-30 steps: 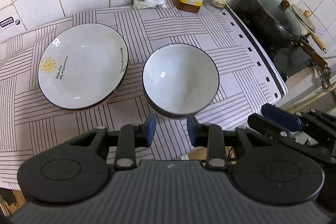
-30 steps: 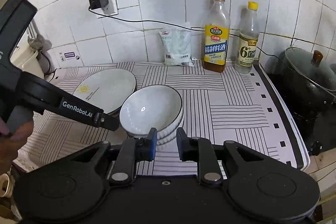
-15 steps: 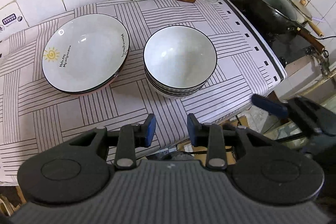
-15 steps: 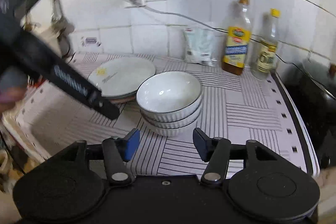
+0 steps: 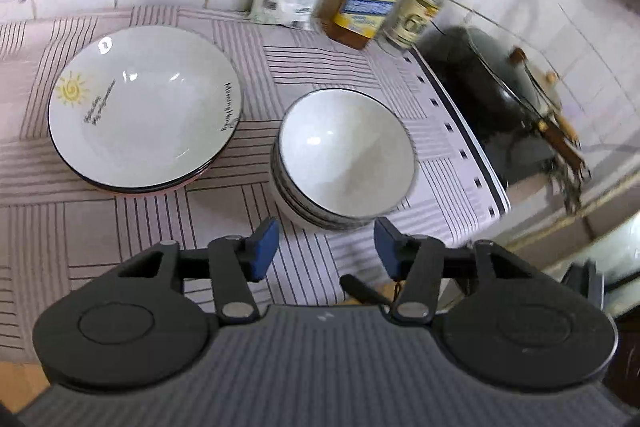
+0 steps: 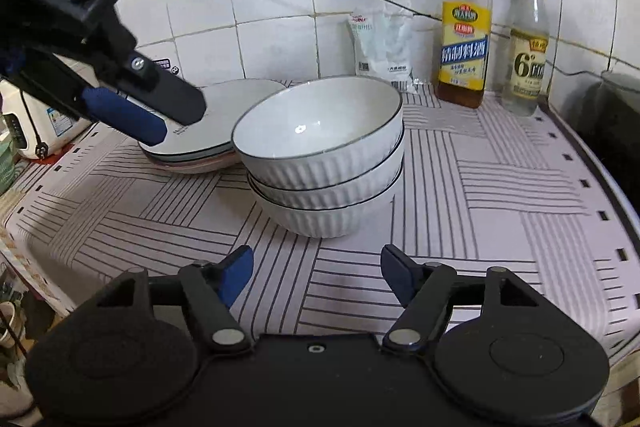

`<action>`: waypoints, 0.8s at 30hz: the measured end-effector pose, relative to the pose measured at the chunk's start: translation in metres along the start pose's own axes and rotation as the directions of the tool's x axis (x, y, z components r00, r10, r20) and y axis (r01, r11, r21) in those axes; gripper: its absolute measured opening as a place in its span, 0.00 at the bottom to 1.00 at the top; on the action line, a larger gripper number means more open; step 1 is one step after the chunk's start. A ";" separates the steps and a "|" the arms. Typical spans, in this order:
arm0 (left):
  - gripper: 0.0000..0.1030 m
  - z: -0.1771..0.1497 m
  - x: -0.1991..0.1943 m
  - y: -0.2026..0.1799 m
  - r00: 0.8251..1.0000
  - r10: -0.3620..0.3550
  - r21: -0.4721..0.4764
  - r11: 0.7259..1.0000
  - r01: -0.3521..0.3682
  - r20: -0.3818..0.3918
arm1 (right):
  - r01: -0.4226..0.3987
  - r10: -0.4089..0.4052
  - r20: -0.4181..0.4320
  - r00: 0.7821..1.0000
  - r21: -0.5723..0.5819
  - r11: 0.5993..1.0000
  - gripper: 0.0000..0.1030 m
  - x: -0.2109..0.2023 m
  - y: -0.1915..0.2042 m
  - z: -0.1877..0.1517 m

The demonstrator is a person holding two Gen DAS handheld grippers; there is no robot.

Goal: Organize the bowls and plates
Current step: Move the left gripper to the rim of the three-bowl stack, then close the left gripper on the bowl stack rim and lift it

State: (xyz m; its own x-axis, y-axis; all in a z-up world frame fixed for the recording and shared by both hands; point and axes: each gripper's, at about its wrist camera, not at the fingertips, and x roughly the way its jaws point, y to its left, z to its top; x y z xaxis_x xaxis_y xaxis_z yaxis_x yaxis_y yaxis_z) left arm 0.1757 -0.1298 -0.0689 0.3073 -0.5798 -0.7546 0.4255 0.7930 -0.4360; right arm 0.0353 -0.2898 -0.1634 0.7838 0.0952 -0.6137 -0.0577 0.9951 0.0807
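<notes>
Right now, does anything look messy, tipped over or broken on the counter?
Nothing stands out. The three bowls sit nested in a neat stack beside the stack of plates on the striped cloth. The two bottles stand upright by the wall. No spills or cracks show.

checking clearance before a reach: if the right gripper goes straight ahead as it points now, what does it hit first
Probably the stack of bowls: it sits dead ahead of the open right gripper, with only striped cloth between.
</notes>
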 end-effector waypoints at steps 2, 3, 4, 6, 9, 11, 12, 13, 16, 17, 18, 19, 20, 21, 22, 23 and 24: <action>0.52 0.002 0.013 0.011 1.000 -0.015 -0.053 0.999 0.014 -0.002 | 0.010 -0.010 0.000 1.000 0.002 1.000 0.75 0.009 0.001 -0.003; 0.52 0.001 0.018 0.016 1.000 -0.024 -0.082 0.996 0.023 -0.008 | 0.015 -0.015 0.003 1.000 0.001 1.000 0.80 0.014 0.001 -0.004; 0.52 0.002 0.025 0.024 0.999 -0.035 -0.128 0.991 0.033 -0.012 | 0.016 -0.016 0.008 1.000 0.000 1.000 0.83 0.017 0.001 -0.006; 0.52 0.004 0.035 0.034 0.999 -0.050 -0.184 0.982 0.047 -0.012 | 0.004 -0.004 0.043 0.999 -0.014 1.000 0.84 0.023 0.000 -0.008; 0.52 0.008 0.051 0.043 0.998 -0.060 -0.217 0.975 0.056 -0.012 | 0.009 -0.005 0.068 0.998 -0.063 0.998 0.86 0.037 -0.001 -0.009; 0.52 0.010 0.060 0.045 0.998 -0.060 -0.206 0.977 0.058 -0.003 | 0.008 -0.002 0.084 0.996 -0.075 0.997 0.86 0.045 -0.004 -0.009; 0.52 0.011 0.065 0.045 0.998 -0.054 -0.200 0.978 0.055 0.008 | 0.004 0.003 0.094 0.996 -0.074 0.997 0.86 0.048 -0.005 -0.009; 0.52 0.011 0.068 0.044 0.999 -0.042 -0.193 0.980 0.044 0.015 | 0.000 0.007 0.104 0.995 -0.071 0.997 0.86 0.050 -0.006 -0.010; 0.52 0.013 0.082 0.042 1.000 -0.012 -0.167 0.986 0.014 0.012 | -0.023 0.033 0.155 0.987 -0.061 0.998 0.86 0.056 -0.008 -0.012; 0.51 0.013 0.087 0.042 1.000 -0.018 -0.169 0.985 0.019 0.007 | -0.025 0.034 0.158 0.987 -0.059 0.998 0.86 0.059 -0.008 -0.012; 0.50 0.013 0.090 0.043 1.000 -0.027 -0.172 0.985 0.026 0.000 | -0.025 0.034 0.161 0.986 -0.055 0.998 0.86 0.062 -0.008 -0.012; 0.50 0.013 0.093 0.043 0.999 -0.035 -0.173 0.984 0.034 -0.007 | -0.028 0.036 0.165 0.986 -0.055 0.998 0.86 0.064 -0.008 -0.013; 0.50 0.012 0.096 0.042 0.999 -0.040 -0.172 0.984 0.038 -0.011 | -0.029 0.038 0.166 0.985 -0.054 0.998 0.86 0.067 -0.009 -0.013; 0.45 0.011 0.098 0.042 0.999 -0.042 -0.168 0.985 0.040 -0.009 | -0.032 0.040 0.168 0.985 -0.051 0.998 0.86 0.069 -0.009 -0.013; 0.40 0.011 0.099 0.040 0.999 -0.034 -0.160 0.987 0.033 0.001 | -0.033 0.041 0.170 0.985 -0.050 0.998 0.87 0.071 -0.009 -0.012; 0.40 0.010 0.099 0.038 1.000 -0.007 -0.141 0.990 0.011 0.025 | -0.034 0.042 0.172 0.984 -0.050 0.998 0.88 0.073 -0.008 -0.012; 0.38 0.010 0.098 0.036 0.999 0.011 -0.121 0.993 -0.006 0.044 | -0.031 0.040 0.176 0.984 -0.053 0.998 0.88 0.074 -0.008 -0.012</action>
State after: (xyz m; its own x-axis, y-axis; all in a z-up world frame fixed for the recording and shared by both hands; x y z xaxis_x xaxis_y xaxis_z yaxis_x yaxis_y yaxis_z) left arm 0.2294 -0.1598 -0.1537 0.3493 -0.5788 -0.7369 0.3177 0.8130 -0.4879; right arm 0.0866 -0.2900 -0.2191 0.8776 0.1283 -0.4620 -0.1144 0.9917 0.0581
